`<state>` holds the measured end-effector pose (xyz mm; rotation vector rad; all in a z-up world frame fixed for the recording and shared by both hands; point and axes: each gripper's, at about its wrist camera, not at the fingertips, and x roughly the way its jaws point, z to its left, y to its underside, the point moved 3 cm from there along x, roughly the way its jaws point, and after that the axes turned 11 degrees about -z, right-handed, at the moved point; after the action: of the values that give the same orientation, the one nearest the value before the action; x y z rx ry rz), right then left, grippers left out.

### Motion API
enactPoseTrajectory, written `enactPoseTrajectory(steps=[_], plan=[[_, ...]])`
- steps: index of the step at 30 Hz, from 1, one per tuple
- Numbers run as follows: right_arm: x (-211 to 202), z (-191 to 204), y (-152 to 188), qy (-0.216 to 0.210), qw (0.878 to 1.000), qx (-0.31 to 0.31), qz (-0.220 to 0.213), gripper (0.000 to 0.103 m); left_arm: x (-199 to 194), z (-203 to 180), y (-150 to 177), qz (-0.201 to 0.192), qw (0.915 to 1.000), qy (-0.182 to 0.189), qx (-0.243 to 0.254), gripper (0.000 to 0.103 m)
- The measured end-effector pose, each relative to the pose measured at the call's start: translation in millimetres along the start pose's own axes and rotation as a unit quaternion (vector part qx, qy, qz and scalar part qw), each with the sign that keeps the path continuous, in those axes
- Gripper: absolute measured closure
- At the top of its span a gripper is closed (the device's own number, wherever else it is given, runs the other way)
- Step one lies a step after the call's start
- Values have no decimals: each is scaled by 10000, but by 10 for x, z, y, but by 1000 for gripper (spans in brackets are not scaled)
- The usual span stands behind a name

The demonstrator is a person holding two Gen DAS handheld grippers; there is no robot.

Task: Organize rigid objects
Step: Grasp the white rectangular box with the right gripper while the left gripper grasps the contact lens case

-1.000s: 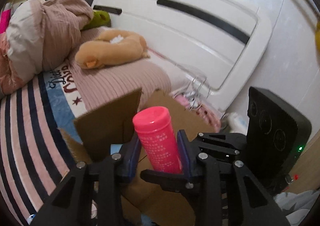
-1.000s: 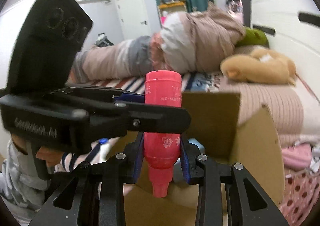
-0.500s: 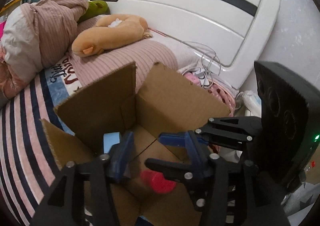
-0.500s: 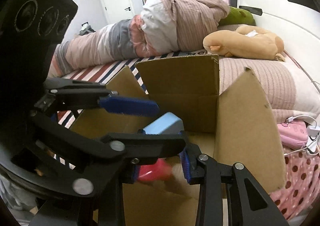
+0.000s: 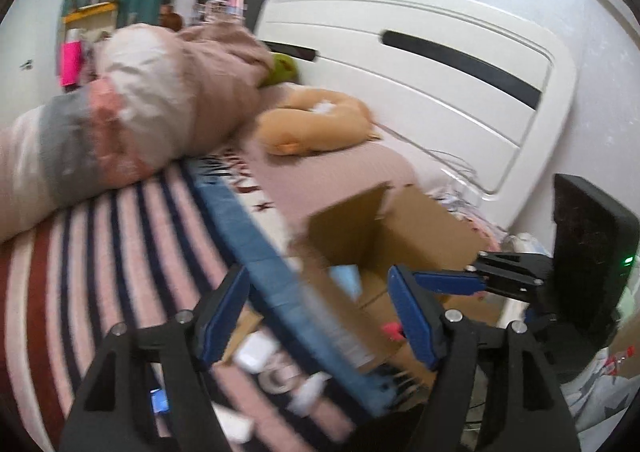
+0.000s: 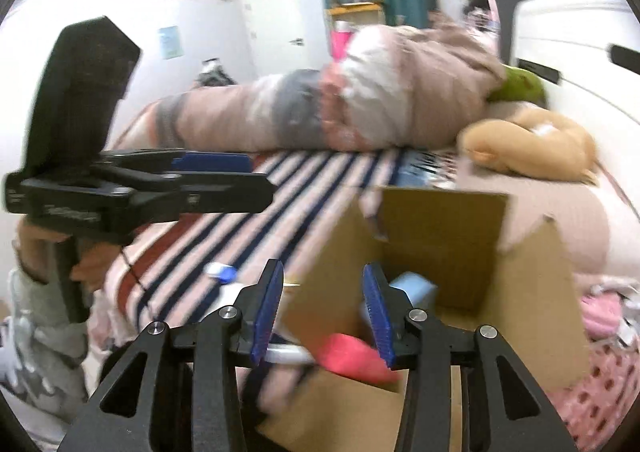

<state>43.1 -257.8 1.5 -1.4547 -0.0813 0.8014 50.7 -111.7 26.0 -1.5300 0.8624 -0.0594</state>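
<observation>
Open cardboard box [image 6: 448,236] on a striped bed [image 5: 100,252], flaps up to take loose items. A pink bottle [image 6: 352,356] lies inside, beside a pale blue object [image 6: 412,286]. Left gripper [image 5: 320,316] and right gripper [image 6: 324,312]: jaws apart, empty. Further small items [image 5: 256,356] lie on the bedding. Blur leaves no writing legible
</observation>
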Motion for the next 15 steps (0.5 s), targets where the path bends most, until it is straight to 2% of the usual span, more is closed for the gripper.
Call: enactPoseTrajectory(steps=[3,6,11,15], plan=[[186,332,-3,-463,9988,-35,139,65,-220,381,131,-67,9995,-246,-194,33],[513,686,72,-738,9958,-199,505,63,-365,789,357,-30,9981,-507,-357,27],[1189,1062,389,-970,9844,-405,1411,60,-313,1422,897,457,9932,-961,-466,27],[1647,1152,743,-975,9699,-565,2159,58,-113,1730,1354,896,9908,-786,-643,27]])
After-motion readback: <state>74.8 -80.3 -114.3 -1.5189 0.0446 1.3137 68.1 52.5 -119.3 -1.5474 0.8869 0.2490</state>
